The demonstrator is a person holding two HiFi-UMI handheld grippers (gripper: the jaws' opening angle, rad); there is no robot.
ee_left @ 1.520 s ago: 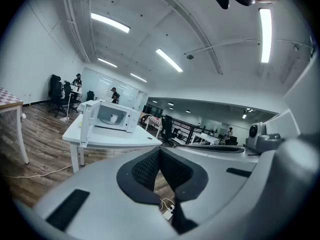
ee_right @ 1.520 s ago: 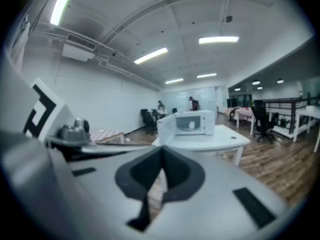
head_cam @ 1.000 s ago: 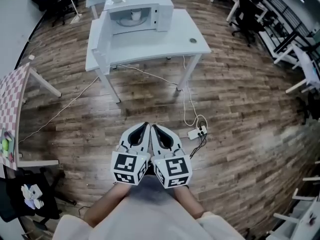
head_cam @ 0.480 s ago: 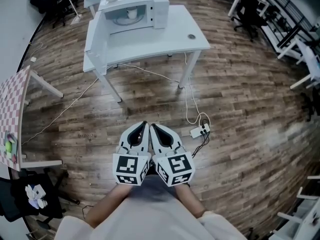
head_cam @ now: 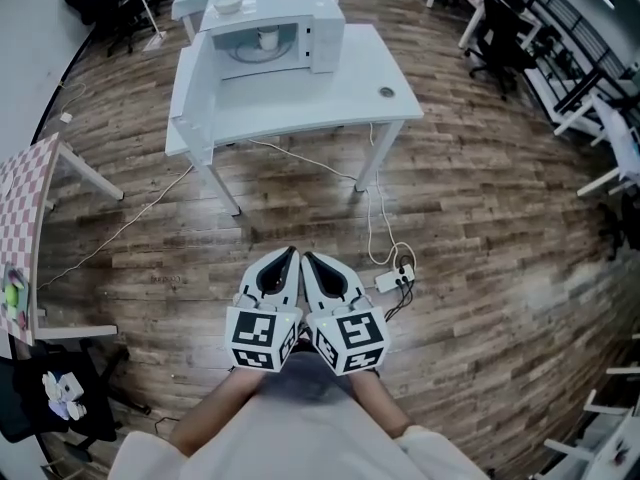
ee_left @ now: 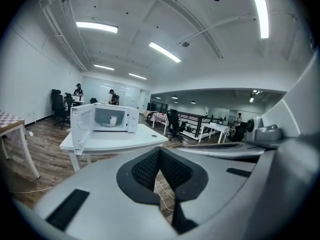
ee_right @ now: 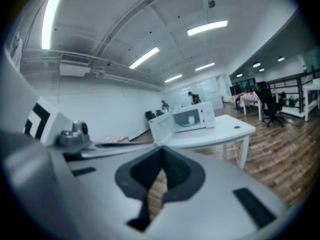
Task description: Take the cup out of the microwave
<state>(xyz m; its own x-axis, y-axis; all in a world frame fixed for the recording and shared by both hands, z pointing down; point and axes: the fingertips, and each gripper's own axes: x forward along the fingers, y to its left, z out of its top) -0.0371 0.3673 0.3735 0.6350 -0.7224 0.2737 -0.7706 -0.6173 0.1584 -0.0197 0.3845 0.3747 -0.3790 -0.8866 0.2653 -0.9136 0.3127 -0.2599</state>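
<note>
**Both pairs of fingers shut, cup well ahead in the open microwave**

My left gripper (head_cam: 292, 252) and my right gripper (head_cam: 307, 255) sit side by side, just touching, low in front of my body. Each has its fingers pressed together, with nothing pinched between them. The small white cup (head_cam: 266, 39) stands inside the white box-shaped microwave (head_cam: 320, 23), well apart from me, and the microwave's door (head_cam: 192, 93) hangs open on its left side. The microwave sits at the back of a white rectangular table (head_cam: 330, 103), and a pale round dish (head_cam: 229, 3) rests on its roof.

Between me and the table a thin white cable (head_cam: 372, 208) trails down to a white power strip (head_cam: 392, 280), lying on the floor just right of my grippers. To my left a pink checkered table (head_cam: 25, 193) juts in, while black office chairs (head_cam: 495, 28) and more desks stand far off to the right. The table's front edge faces me across open brown wooden plank floor (head_cam: 480, 218). The room is a large office with white walls and strip lights
</note>
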